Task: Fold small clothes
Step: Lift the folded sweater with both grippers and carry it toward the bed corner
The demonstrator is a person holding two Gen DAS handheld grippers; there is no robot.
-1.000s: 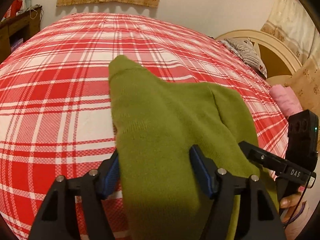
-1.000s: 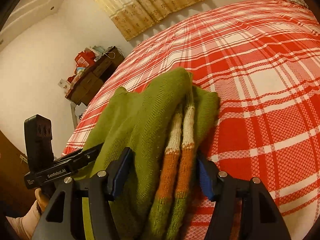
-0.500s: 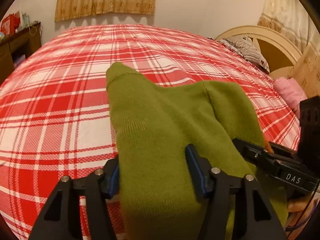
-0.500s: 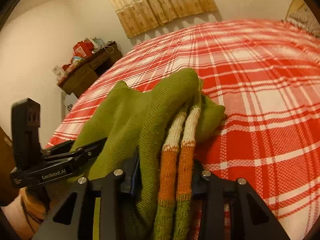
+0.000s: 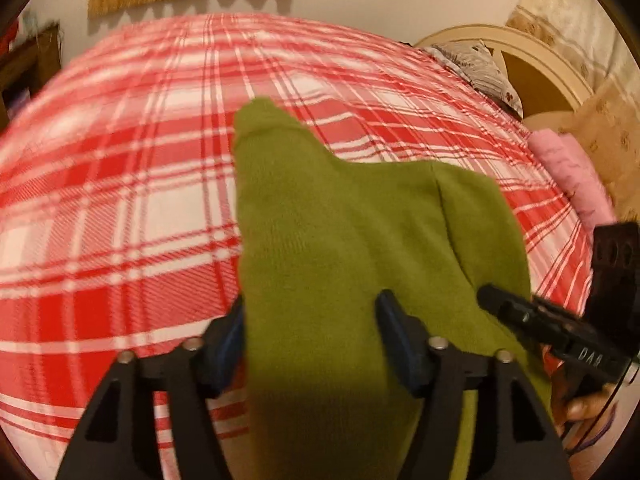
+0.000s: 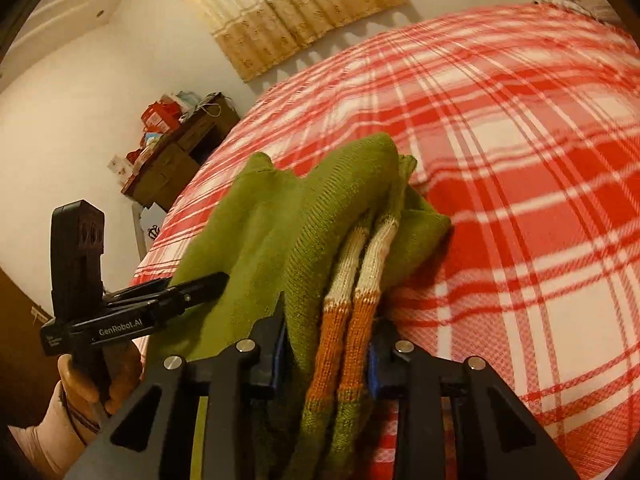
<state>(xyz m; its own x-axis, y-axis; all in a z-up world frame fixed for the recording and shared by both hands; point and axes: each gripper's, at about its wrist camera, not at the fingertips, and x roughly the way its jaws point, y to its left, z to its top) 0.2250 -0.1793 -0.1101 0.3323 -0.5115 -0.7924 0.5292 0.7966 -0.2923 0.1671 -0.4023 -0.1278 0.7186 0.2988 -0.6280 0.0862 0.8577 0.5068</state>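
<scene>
A small green knit sweater lies bunched on the red plaid bed, with orange and white striped cuffs showing in the right wrist view. My left gripper straddles the sweater's near edge with its jaws still apart around the fabric. My right gripper is shut on the sweater, pinching the folded layers and striped cuffs between its blue pads. Each gripper shows in the other's view, the right gripper body at the right and the left gripper body at the left.
The red and white plaid bedspread covers the bed. A pink folded cloth and a cream headboard are at the right. A wooden cabinet with clutter stands beyond the bed's left edge.
My right gripper has closed on the sweater's folded layers and striped cuffs. My left gripper's jaws have narrowed a little around the fabric and both views shifted slightly.
</scene>
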